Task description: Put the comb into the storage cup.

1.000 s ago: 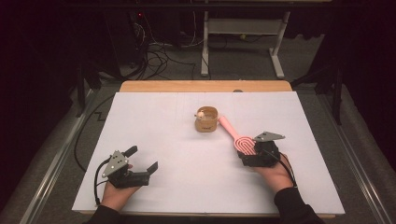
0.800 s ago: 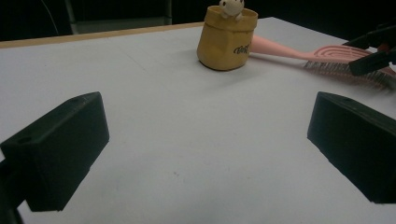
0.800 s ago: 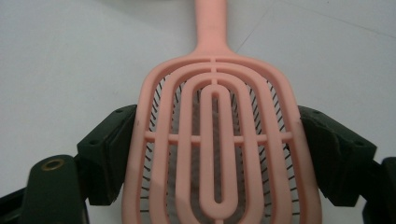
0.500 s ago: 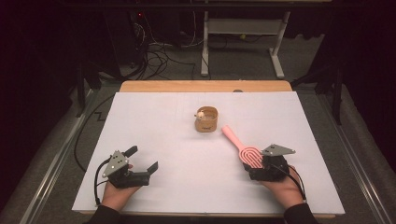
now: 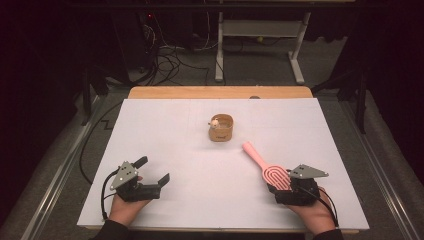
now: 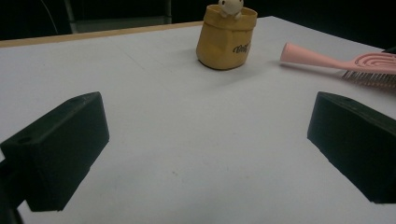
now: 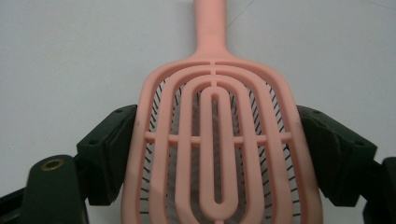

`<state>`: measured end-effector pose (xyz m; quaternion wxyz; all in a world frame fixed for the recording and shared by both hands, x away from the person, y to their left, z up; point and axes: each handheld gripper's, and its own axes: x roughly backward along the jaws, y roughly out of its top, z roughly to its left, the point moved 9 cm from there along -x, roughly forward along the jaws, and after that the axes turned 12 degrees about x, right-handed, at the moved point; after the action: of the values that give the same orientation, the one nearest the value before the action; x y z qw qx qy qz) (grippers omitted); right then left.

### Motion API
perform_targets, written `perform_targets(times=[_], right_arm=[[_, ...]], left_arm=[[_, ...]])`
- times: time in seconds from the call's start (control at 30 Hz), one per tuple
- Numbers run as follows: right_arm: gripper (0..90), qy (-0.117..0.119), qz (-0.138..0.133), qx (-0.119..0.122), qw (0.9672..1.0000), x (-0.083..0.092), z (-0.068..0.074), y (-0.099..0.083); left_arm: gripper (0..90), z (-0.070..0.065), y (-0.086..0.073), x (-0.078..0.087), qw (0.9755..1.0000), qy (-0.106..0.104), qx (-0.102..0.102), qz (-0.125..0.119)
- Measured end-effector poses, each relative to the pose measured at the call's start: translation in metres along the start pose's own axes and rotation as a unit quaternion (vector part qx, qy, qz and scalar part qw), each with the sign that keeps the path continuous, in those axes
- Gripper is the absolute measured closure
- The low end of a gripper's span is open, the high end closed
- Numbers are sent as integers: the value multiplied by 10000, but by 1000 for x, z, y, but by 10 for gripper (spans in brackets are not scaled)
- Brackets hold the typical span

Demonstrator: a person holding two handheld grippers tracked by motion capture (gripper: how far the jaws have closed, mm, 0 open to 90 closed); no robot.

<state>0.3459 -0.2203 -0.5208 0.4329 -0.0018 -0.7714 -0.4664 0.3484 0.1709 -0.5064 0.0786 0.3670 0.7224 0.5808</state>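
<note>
A pink hairbrush (image 5: 267, 167) lies low over the white table, its handle pointing toward the far left. My right gripper (image 5: 283, 188) is shut on the brush's vented head (image 7: 217, 154), one jaw on each side of it. A small tan pouch (image 5: 221, 128) with a pale toy figure peeking out stands upright near the table's middle back. The pouch (image 6: 226, 38) and the brush (image 6: 336, 60) lie ahead of my left gripper (image 6: 205, 154), whose jaws stand wide apart with only bare table between them. In the high view the left gripper (image 5: 152, 172) rests near the front left edge.
A white sheet (image 5: 170, 135) covers the table, with a wooden strip (image 5: 200, 92) along the far edge. Behind it, on a dark floor, lie cables (image 5: 170, 60) and a grey frame with legs (image 5: 260, 45).
My right gripper has drawn the pink brush back toward the front right of the table, away from the pouch. The left gripper has stayed where it was.
</note>
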Motion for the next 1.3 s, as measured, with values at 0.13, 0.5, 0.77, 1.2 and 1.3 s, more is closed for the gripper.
perform_targets(times=[0.13, 0.5, 0.77, 1.2, 1.3], right_arm=[[193, -2, -8, 31, 10000, -1, 1, 0], [10, -48, 25, -69, 10000, 0, -1, 4], [2, -10, 402, -114, 9991, -1, -3, 4], [2, 224, 1157, 89, 9930, -1, -1, 14], [2, 300, 1427, 180, 9891, -3, -1, 13]], left_arm=[[0, 0, 0, 0, 10000, 5, 11, 7], [0, 0, 6, 0, 9999, 13, -156, 38], [0, 2, 6, -4, 9999, -8, -68, 136], [0, -4, 4, 1, 9999, -101, -90, 85], [0, -5, 3, -1, 9998, -121, -100, 105]])
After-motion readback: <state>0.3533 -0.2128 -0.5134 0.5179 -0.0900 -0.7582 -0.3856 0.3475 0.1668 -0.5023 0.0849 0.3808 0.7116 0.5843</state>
